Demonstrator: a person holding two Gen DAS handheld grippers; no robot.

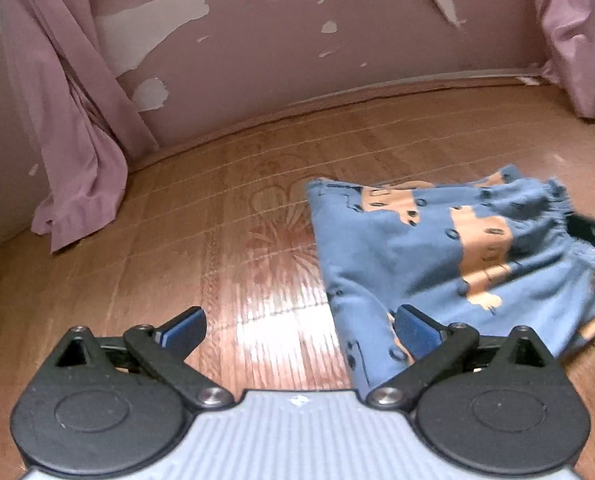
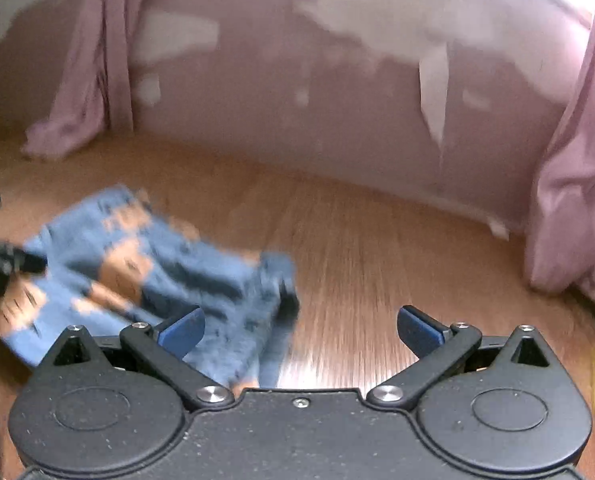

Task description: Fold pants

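Left wrist view shows the left tongs (image 1: 299,330) spread wide with nothing between the blue pads (image 1: 185,326), hovering over a glossy wooden floor (image 1: 225,240). The pants (image 1: 429,248), blue with tan patches and small dark marks, lie folded in a compact bundle ahead and to the right of these tongs; their near edge runs down behind the right-hand pad, though whether cloth and pad touch cannot be told. At the far right edge a dark part of the other tool meets the bundle.

From the right wrist view, blurred, the right tongs (image 2: 300,330) are likewise wide open and hold nothing. The pants (image 2: 157,272) sit ahead and to the left, their near corner passing behind the left-hand pad. A pink curtain (image 2: 569,200) hangs ahead on the right, another (image 1: 77,140) on the left, against a peeling mauve wall (image 1: 297,48).
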